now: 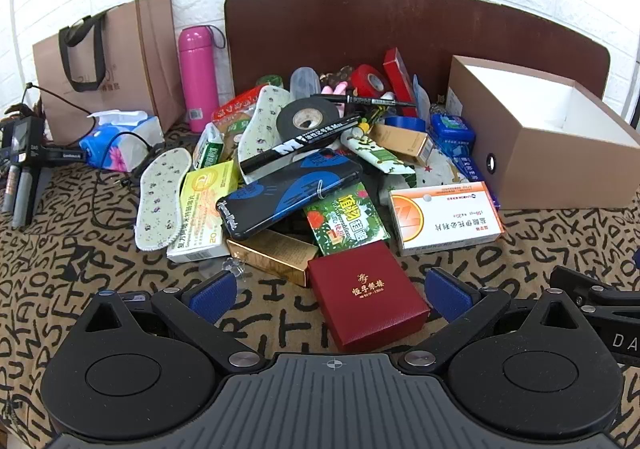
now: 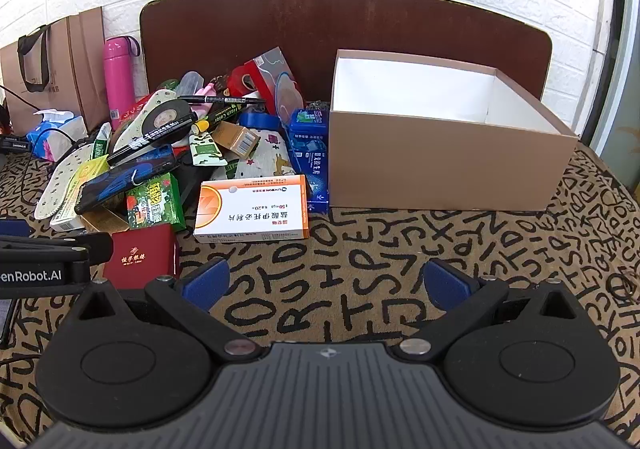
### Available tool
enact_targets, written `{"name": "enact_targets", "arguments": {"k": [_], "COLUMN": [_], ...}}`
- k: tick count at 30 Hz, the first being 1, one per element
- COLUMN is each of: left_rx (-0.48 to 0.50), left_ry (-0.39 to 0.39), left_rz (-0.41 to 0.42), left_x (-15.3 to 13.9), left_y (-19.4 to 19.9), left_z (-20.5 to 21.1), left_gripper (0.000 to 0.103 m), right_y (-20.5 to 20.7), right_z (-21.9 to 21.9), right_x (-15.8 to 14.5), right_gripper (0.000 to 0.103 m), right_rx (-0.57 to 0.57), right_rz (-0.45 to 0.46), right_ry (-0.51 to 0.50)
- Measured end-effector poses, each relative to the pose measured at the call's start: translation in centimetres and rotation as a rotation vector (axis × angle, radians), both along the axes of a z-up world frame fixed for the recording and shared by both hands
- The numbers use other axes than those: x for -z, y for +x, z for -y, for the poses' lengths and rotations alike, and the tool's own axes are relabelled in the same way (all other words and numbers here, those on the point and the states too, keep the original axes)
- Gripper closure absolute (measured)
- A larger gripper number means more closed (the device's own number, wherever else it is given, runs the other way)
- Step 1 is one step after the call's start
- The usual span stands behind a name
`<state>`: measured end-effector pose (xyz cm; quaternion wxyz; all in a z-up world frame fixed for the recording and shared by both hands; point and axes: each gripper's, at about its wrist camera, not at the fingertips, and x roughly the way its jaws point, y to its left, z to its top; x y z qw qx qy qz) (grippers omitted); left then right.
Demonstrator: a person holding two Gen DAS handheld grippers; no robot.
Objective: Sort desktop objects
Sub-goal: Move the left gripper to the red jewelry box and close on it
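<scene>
A heap of small objects lies on the patterned tablecloth (image 2: 360, 261). Nearest is a dark red gift box (image 1: 366, 295), between the wide-apart blue pads of my left gripper (image 1: 332, 295), which is open and not pressing on it. Behind it lie a white and orange medicine box (image 1: 444, 215), a green packet (image 1: 344, 223), a gold box (image 1: 272, 255), a blue-black phone case (image 1: 288, 191), a black marker (image 1: 300, 143) and black tape (image 1: 306, 117). My right gripper (image 2: 326, 283) stands open over bare cloth, below the medicine box (image 2: 252, 209). An empty brown cardboard box (image 2: 448, 165) sits at the right.
At the back left stand a pink flask (image 1: 198, 79), a brown paper bag (image 1: 108, 65) and a tissue pack (image 1: 120, 141). A black device with cable (image 1: 24, 153) lies at the far left. A brown board (image 2: 344, 33) leans on the white brick wall.
</scene>
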<state>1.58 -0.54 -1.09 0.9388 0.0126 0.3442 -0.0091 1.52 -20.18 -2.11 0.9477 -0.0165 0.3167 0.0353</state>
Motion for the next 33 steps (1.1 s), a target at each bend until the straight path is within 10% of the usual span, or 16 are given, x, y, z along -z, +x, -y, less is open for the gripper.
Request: {"name": "enact_targets", "arguments": {"k": [15, 33], "left_rx": [0.009, 0.133], "left_ry": [-0.026, -0.212], "left_rz": [-0.038, -0.157], "left_x": [1.7, 4.5], "left_y": [1.1, 4.4], "left_z": [-0.6, -2.7], "left_gripper": [0.000, 0.006], "right_y": [1.1, 2.4], "right_z": [-0.4, -5.1], "right_x": [1.8, 5.6], "right_gripper": [0.000, 0.004], "right_rx": [-0.036, -0.404], "right_rz": [-0.053, -0.097], "right_ry": [0.010, 0.066]}}
